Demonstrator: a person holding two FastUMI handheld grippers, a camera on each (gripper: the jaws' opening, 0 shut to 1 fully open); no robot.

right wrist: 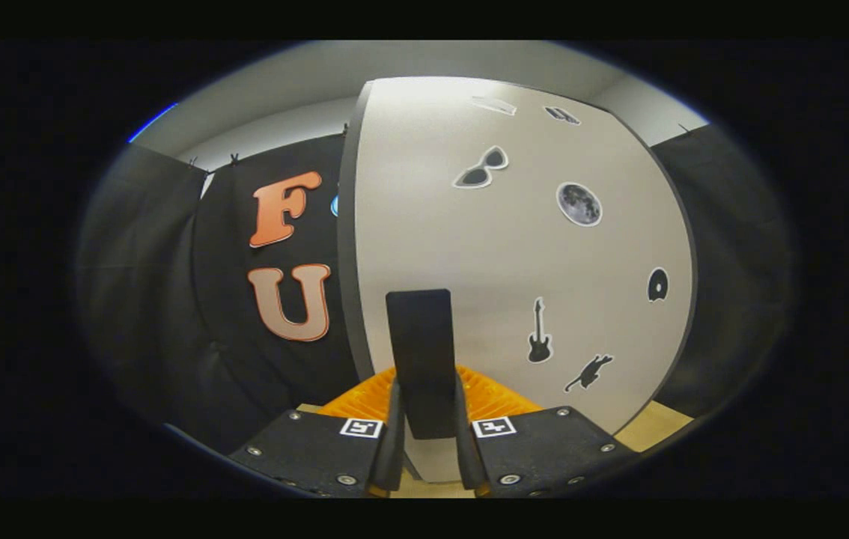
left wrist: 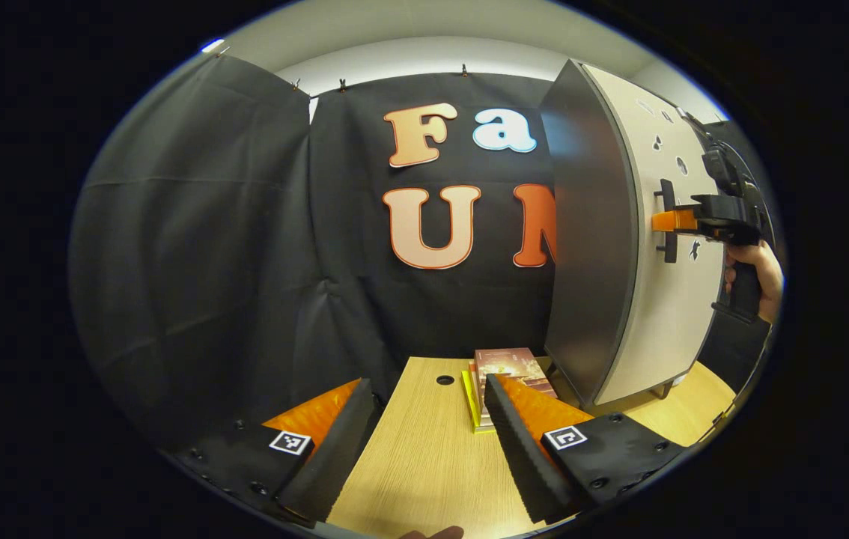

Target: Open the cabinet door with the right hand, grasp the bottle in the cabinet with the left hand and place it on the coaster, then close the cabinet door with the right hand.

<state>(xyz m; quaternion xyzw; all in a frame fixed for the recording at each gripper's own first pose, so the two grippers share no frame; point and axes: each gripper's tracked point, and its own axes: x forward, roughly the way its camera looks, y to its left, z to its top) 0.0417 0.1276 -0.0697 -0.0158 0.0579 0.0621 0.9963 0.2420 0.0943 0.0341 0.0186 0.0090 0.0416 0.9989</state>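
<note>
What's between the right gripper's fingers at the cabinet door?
The door's black handle stands between the right gripper's fingers, which press on it from both sides; the right gripper view shows it against the cabinet door.

A recording booth, not a lived-in room.
Black cloth hangs clipped around my wooden table, a stickered cabinet on its right, books far.

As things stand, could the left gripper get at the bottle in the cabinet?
Probably not yet. The left gripper hangs open over the table, while the right gripper grips the door handle with the cabinet door seemingly unopened. No bottle is visible.
</note>
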